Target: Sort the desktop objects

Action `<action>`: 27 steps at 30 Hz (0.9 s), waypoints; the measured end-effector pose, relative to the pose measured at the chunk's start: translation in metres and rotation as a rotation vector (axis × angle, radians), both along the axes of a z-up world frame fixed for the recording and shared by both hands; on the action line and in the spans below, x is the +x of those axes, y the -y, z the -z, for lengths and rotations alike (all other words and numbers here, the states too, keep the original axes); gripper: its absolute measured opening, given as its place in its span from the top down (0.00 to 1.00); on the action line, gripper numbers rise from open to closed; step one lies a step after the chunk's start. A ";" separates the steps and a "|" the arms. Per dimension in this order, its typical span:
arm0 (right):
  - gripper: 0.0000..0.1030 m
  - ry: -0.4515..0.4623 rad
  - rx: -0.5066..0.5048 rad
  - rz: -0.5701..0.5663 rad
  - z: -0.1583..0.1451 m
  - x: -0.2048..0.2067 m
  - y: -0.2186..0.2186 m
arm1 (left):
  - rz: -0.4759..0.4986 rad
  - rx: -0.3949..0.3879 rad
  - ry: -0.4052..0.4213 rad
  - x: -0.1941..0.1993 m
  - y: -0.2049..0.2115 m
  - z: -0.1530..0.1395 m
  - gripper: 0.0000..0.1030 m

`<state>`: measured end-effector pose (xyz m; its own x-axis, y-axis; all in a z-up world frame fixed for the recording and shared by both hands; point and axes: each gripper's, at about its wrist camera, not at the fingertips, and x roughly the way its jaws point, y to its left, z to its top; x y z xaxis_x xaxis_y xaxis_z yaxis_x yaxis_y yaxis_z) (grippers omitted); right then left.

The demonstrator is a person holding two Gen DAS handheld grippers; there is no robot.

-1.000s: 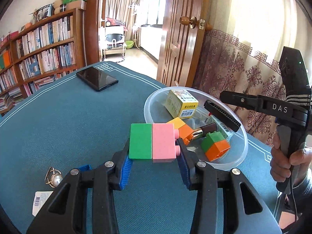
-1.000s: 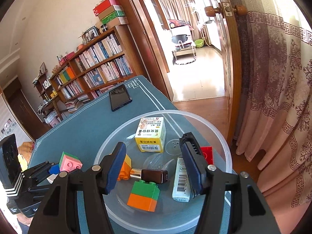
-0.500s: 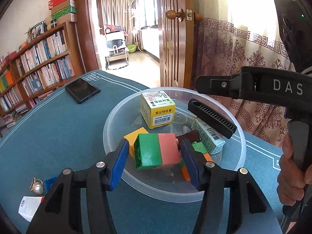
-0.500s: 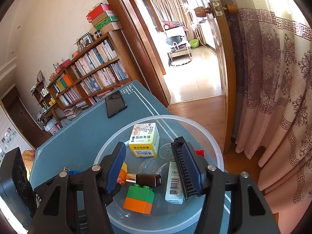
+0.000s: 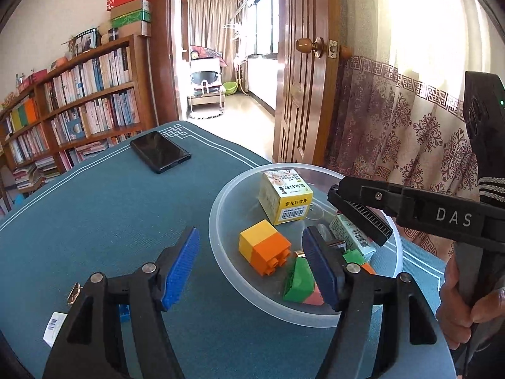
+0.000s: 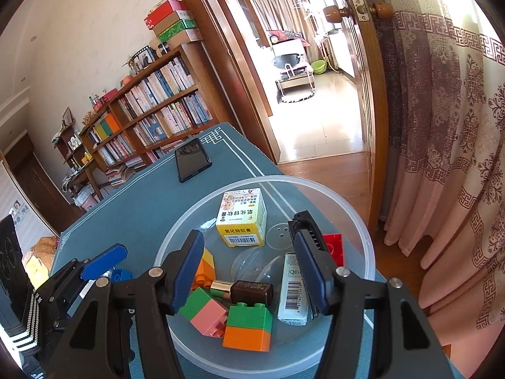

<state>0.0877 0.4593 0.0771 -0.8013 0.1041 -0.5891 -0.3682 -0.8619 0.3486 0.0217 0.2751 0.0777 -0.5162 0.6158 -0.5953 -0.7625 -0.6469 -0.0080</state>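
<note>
A clear plastic bowl (image 5: 212,230) (image 6: 347,203) stands near the table's right edge. A green-and-pink block (image 5: 296,281) (image 6: 205,311) lies tilted on its floor. My left gripper (image 5: 251,240) hovers at the bowl's near rim with its jaws opening. Nothing is between its pads, and the block rests just beside and below the right finger. My right gripper (image 6: 247,241) hangs open over the bowl, gripping nothing. Also in the bowl are a yellow medicine box (image 5: 285,200) (image 6: 241,218), a yellow-orange block (image 5: 263,248), a green-orange block (image 6: 247,328), a brown lipstick (image 6: 249,290) and a white tube box (image 6: 293,290).
A black phone (image 5: 160,151) (image 6: 192,159) lies at the far end of the blue table mat. Near my left gripper's base sit a small blue brick (image 5: 124,311), a metal keyring (image 5: 73,292) and a white barcode card (image 5: 53,323). Curtain and door stand beyond the table's right edge.
My left gripper carried the green-and-pink block over the bowl, opened and let it go; the block now lies in the bowl. The right gripper stayed over the bowl.
</note>
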 end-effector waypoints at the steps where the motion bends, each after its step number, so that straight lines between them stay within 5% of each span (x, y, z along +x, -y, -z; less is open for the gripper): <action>1: 0.37 0.001 0.002 -0.007 0.001 -0.001 0.002 | -0.013 0.004 0.007 -0.003 0.003 -0.001 0.30; 7: 0.37 0.002 0.022 -0.046 0.001 -0.004 0.016 | -0.130 0.014 -0.009 -0.018 0.022 -0.009 0.24; 18: 0.22 -0.008 0.056 -0.076 0.000 -0.006 0.036 | -0.346 0.016 -0.020 -0.043 0.056 -0.018 0.24; 27: 0.20 -0.012 0.091 -0.125 -0.001 -0.008 0.054 | -0.408 0.013 -0.033 -0.047 0.068 -0.020 0.24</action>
